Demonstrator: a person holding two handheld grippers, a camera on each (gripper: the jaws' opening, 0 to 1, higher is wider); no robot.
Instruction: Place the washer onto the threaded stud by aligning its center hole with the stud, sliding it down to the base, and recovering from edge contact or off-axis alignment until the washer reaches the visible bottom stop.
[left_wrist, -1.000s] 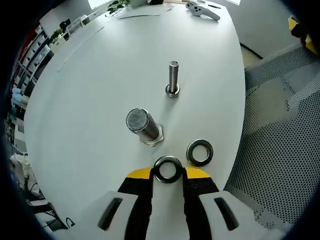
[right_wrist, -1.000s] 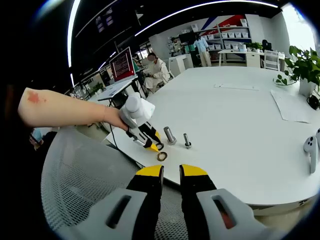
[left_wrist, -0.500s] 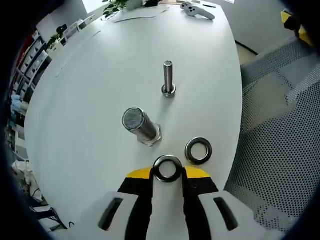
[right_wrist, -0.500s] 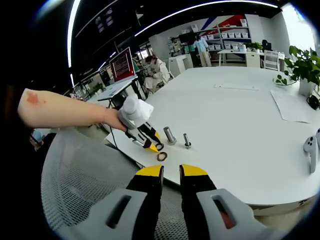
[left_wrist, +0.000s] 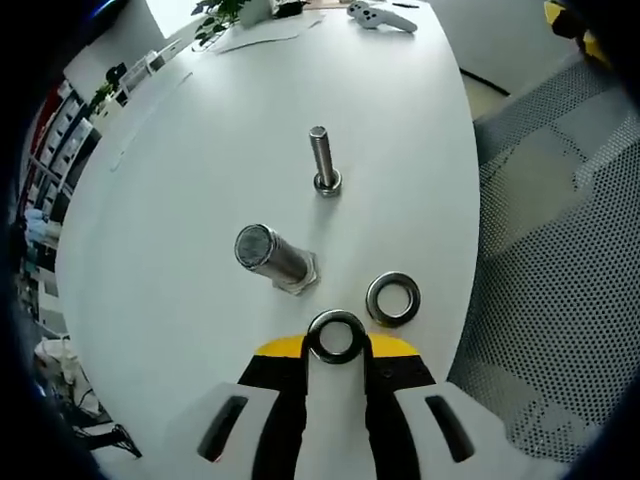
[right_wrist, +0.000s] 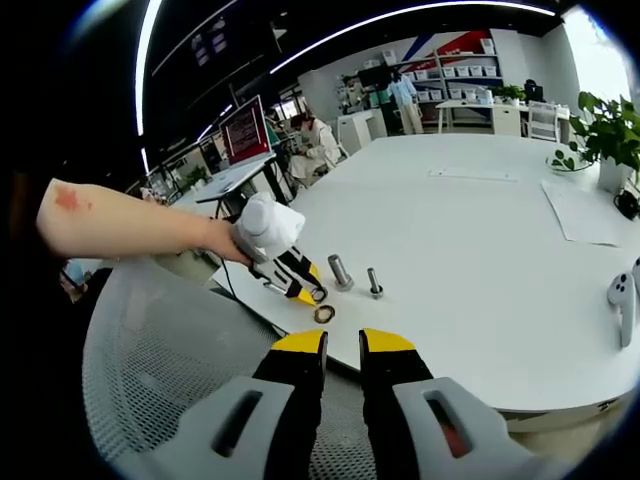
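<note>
Fingertips of the left gripper (left_wrist: 337, 345) pinch a washer (left_wrist: 336, 336) flat; the large upright threaded stud (left_wrist: 272, 257) stands just beyond, slightly left.

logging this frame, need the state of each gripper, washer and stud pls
left gripper: shut on a washer, above the table
held washer: pinched between the jaw tips, hole showing, not on a stud
second washer: lying flat on the table, loose
thick stud: upright on its hex base, bare
thin stud: upright, bare shank
right gripper: jaws close together, nothing between them, over a mesh chair
</note>
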